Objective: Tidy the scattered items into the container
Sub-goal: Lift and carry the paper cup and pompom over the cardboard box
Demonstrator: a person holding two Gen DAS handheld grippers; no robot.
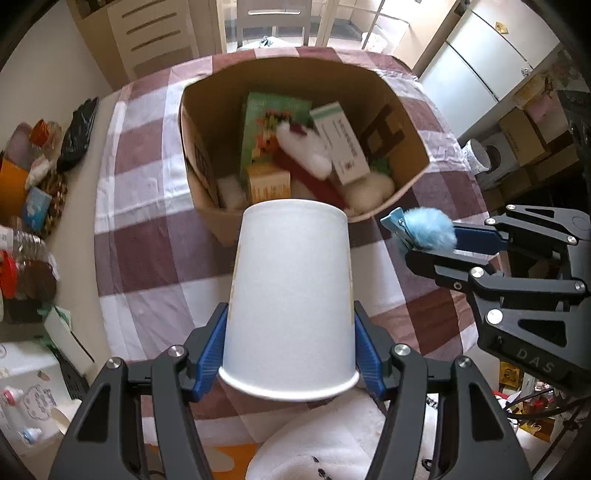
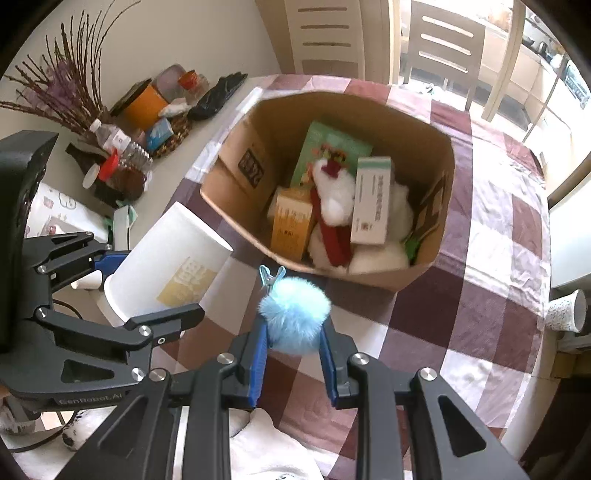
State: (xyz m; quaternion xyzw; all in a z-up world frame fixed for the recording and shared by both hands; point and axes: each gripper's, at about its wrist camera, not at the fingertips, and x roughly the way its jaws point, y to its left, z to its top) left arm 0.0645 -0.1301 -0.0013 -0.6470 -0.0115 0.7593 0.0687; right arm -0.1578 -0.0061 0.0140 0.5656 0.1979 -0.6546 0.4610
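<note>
My left gripper is shut on a white paper cup, held with its base pointing forward, just short of the open cardboard box. The cup also shows in the right wrist view. My right gripper is shut on a blue fluffy pompom hair clip, held above the checked tablecloth near the box's front wall. The clip shows in the left wrist view too. The box holds a green box, a white carton, an orange carton and a white plush toy.
Bottles, an orange tub and dried twigs crowd the counter at the left. A patterned cup lies at the table's right edge. Chairs stand behind the table. White cloth lies below the grippers.
</note>
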